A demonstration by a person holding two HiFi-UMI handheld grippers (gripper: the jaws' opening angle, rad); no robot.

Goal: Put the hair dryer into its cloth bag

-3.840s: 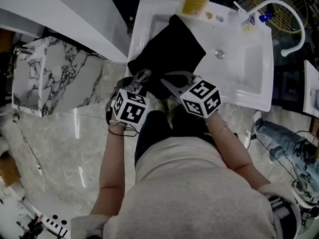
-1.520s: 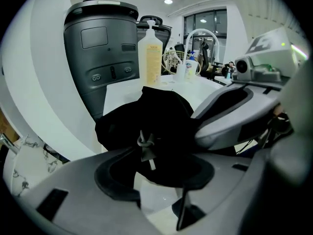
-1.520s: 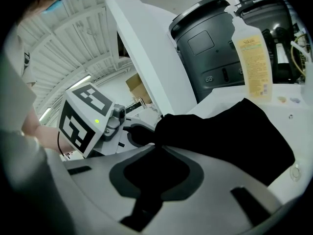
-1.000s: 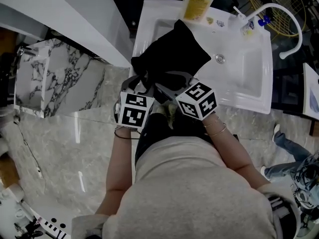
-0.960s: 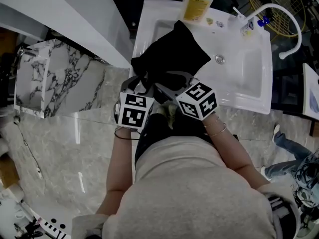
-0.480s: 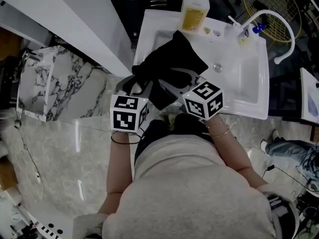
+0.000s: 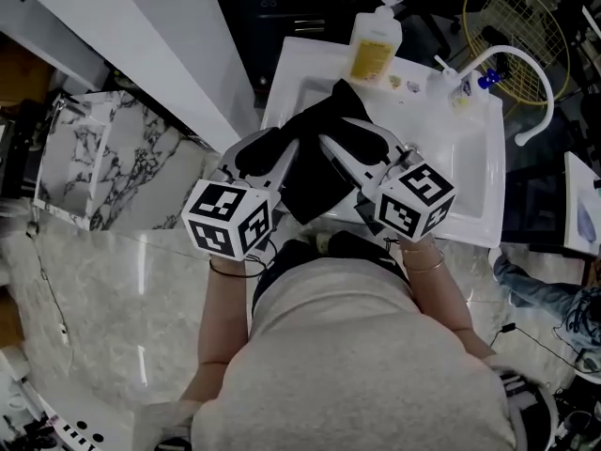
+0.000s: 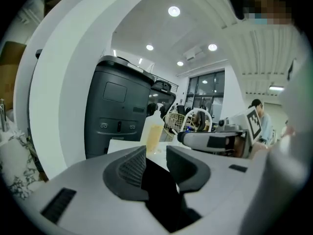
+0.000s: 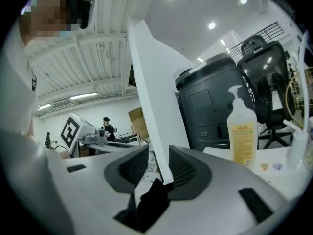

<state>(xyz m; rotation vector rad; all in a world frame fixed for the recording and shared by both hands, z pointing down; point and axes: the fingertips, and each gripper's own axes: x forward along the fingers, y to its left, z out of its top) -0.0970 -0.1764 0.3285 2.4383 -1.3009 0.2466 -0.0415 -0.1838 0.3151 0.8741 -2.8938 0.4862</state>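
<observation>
Having just tightened, left gripper (image 8: 156, 152) and right gripper (image 9: 159, 152) pinch cloth bag (image 7: 315, 172) edges above the sink (image 7: 460, 158).

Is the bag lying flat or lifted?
Lifted: the left gripper and right gripper, fingers having just been closing, hold the bag up above the sink.

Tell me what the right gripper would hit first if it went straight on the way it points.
Probably the white panel: its edge stands dead ahead of the right gripper, whose jaws have just been closing on the bag. Nothing nearer shows in that line, though depth is unclear.
</observation>
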